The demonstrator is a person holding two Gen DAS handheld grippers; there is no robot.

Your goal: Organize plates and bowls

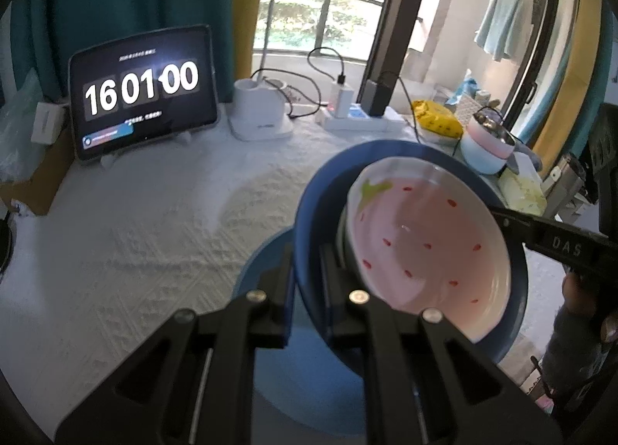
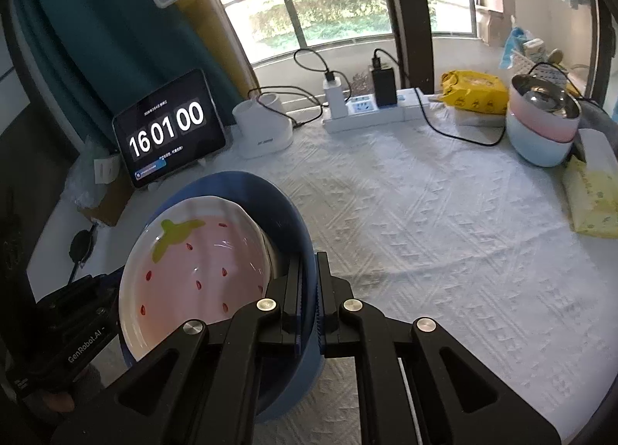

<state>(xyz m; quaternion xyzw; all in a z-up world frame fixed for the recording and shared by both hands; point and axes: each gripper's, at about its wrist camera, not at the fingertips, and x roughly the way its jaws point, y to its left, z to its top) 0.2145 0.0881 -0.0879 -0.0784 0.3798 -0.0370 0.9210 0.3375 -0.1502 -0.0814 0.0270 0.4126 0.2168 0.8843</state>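
A blue bowl holds a pink strawberry-pattern dish inside it. My left gripper is shut on the blue bowl's left rim. My right gripper is shut on the same blue bowl at its right rim, with the strawberry dish to its left. The bowl is tilted and held above the white tablecloth. A blue plate lies on the table under the bowl in the left wrist view. The right gripper's body shows at the right edge of the left wrist view.
A tablet clock, a white lamp base, a power strip with chargers and cables stand at the back. A stack of pink and pale blue bowls with a steel bowl, a yellow packet and tissues sit at the right.
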